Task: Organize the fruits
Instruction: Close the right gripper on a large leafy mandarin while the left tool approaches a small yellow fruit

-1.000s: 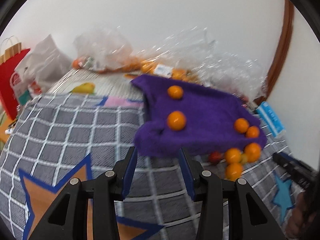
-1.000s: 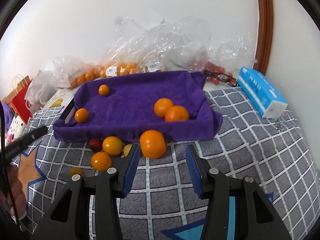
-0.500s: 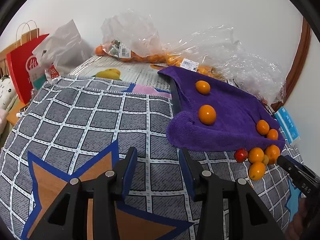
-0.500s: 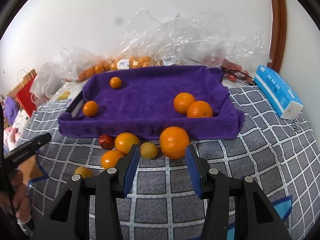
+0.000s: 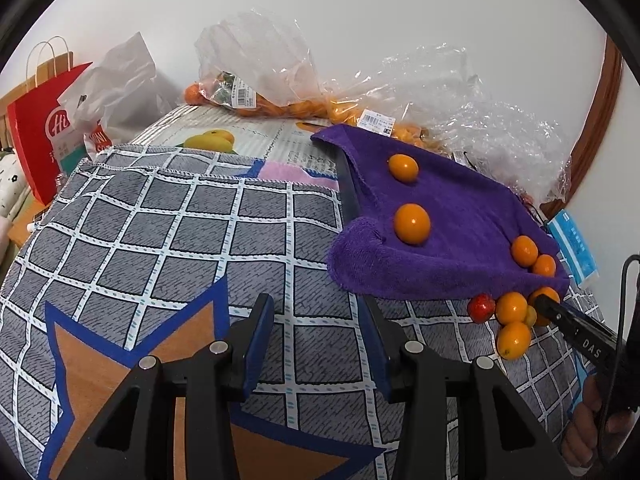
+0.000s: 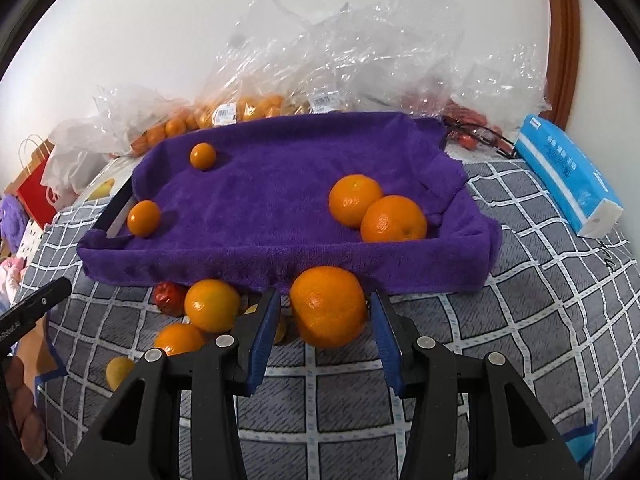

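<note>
Right, the purple towel-lined tray (image 6: 280, 208) fills mid-frame, holding four oranges. Below it, the big orange (image 6: 328, 306) sits between the right tongs (image 6: 324, 334), seemingly untouched by their spread blades. The left tongs (image 5: 318, 344) gape over bare checked cloth (image 5: 160, 248), lower centre.

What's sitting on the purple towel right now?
On the purple towel: two large oranges touching at the right, and two small oranges apart at the left. A dark tray edge shows beneath; the rest underneath is covered.
</note>
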The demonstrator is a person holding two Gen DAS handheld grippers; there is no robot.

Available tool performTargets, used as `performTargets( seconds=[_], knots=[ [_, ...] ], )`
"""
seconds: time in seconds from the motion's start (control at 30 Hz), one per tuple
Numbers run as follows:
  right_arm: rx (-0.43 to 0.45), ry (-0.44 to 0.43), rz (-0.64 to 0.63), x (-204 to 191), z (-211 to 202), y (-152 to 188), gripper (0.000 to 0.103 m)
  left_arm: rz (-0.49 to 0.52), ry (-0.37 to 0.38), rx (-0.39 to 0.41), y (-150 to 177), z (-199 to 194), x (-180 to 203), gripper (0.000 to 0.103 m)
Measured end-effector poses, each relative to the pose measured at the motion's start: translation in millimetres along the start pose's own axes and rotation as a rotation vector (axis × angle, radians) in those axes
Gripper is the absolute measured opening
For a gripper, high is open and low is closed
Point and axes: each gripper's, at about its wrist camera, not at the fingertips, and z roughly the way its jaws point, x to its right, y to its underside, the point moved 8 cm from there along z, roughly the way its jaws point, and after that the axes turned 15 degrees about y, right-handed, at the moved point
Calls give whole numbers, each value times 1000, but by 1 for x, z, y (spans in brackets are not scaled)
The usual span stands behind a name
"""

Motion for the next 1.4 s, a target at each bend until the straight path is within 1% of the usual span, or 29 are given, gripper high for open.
performTargets(
  seconds=[0.17,0.33,0.57,0.67,0.8,1.0,1.07,1.2,1.33,1.4],
  knots=[
    [-38,-28,45,4,9,-1,45,4,3,-4,1,0,1,41],
    [-14,-23,47,7,1,-1,43,2,5,-2,0,0,1,42],
    [-2,-2,-13,12,-12,13,43,6,6,1,0,0,1,42],
    [11,17,-27,8,-11,12,43,6,8,2,0,0,2,42],
    [-10,19,-43,5,-4,15,43,6,14,1,0,0,3,42],
    [13,8,-15,10,-9,14,43,14,42,-6,0,1,8,42],
    [32,-3,0,13,-14,13,43,17,58,-7,0,1,9,42],
    [55,5,2,20,-21,15,43,24,101,-22,2,4,15,43],
    [61,10,-18,28,-27,20,43,51,124,-33,4,5,23,43],
    [43,-11,-20,29,-26,23,43,52,132,-38,5,5,24,43]
  ],
)
